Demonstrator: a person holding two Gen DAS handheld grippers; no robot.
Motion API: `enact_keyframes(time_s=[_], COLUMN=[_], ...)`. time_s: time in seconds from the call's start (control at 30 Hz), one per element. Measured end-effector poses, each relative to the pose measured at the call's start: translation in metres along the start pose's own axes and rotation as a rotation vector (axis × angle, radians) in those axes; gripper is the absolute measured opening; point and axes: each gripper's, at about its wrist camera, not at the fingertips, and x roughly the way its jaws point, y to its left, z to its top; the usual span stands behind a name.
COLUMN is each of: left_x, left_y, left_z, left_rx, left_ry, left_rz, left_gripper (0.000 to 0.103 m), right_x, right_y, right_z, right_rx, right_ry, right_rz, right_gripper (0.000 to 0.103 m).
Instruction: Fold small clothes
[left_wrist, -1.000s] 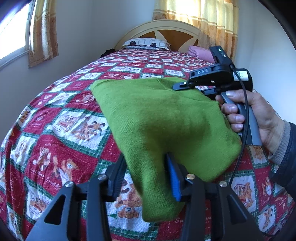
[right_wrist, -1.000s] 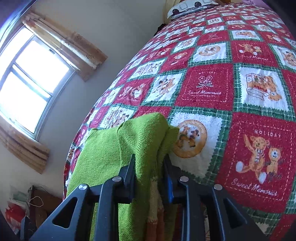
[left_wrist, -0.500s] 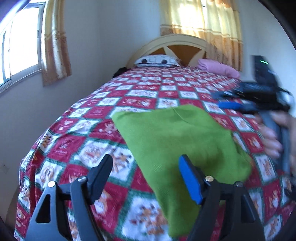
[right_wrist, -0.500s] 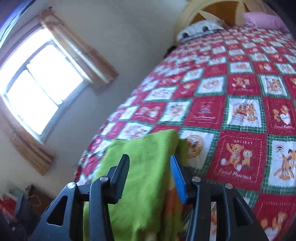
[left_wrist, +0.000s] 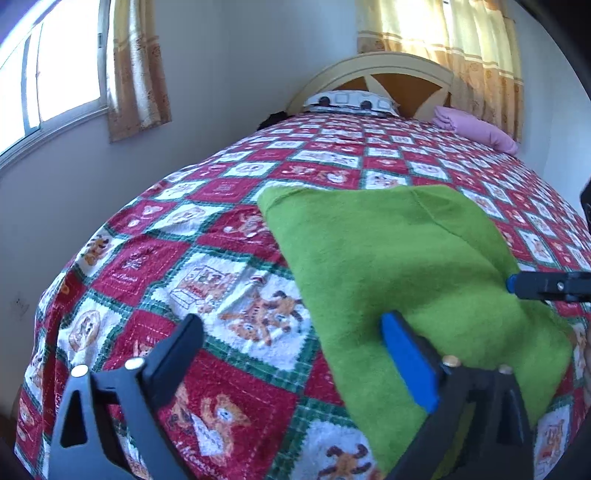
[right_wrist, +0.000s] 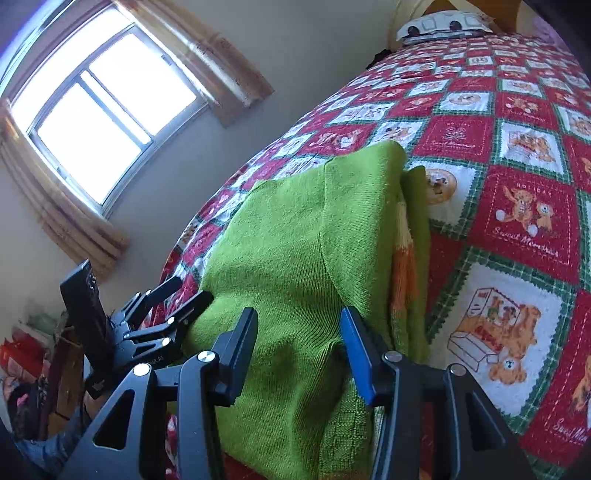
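Note:
A green knitted sweater lies folded on the bedspread. My left gripper hangs just before its near left corner. Its jaws are opening wide with only bedspread showing between them, and the blue pad is at the cloth's edge. In the right wrist view the sweater shows an orange and yellow striped layer along its right edge. My right gripper hovers open over the near end, its pads apart from the cloth. The left gripper shows at the sweater's left side. One right finger pokes in over the sweater's right edge.
The bed carries a red, white and green patchwork quilt. At its head are a patterned pillow, a pink folded cloth and a wooden headboard. A wall with a curtained window runs along the left side. Clutter sits on the floor.
Both grippers were shut on the sweater a second ago. They have opened, let it go and pulled back. The sweater now rests flat on the bed.

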Motion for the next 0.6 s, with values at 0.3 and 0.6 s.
enact_keyframes(time_s=[0.3, 0.6], left_x=[-0.046, -0.109], left_y=[0.004, -0.015], left_z=[-0.003, 0.01], left_rx=[-0.039, 0.001], left_ry=[-0.026, -0.152], left_rz=[-0.044, -0.131], left_gripper=[0.103, 0.103], right_x=[-0.06, -0.123], right_y=[0.034, 0.076], right_z=[-0.024, -0.044], right_rx=[0.021, -0.006], right_ry=[-0.15, -0.303], right_rz=[-0.155, -0.265], right_gripper=[0.056, 0.063])
